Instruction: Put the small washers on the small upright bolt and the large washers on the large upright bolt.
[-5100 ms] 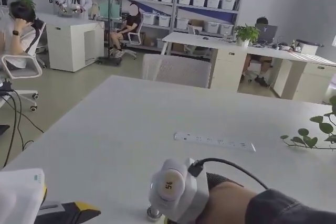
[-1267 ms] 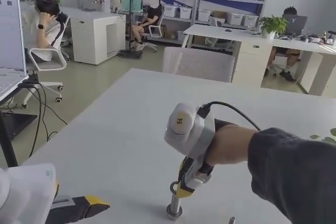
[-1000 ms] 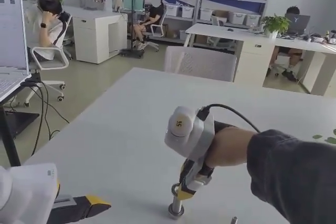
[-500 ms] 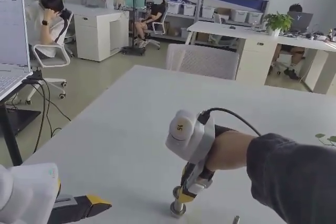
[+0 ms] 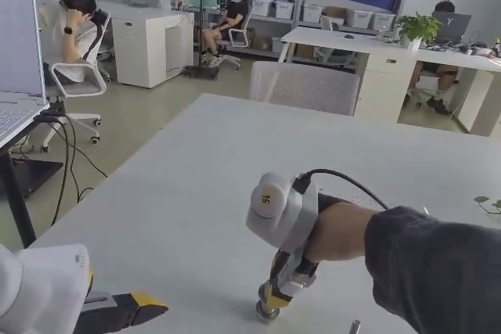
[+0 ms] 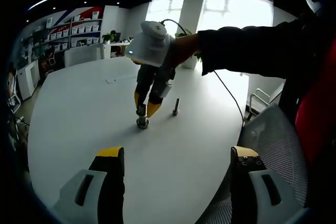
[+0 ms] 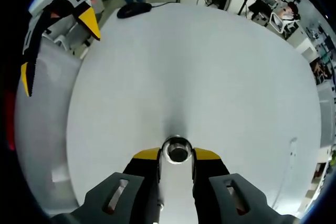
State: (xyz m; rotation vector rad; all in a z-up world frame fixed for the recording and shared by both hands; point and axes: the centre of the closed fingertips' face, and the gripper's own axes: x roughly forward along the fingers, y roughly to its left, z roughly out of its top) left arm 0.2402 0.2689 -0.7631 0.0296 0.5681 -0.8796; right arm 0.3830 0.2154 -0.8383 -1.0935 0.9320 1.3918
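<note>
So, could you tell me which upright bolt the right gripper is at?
The large bolt, between the right gripper's jaws; the thin small bolt stands free.

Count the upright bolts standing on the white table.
2. The large bolt stands between the jaw tips of the right gripper. The small bolt stands free, a little apart from it. The person's sleeve may hide others in the head view.

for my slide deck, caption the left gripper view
The right gripper straddles the large upright bolt with its jaws, small bolt beside it, left gripper open.
</note>
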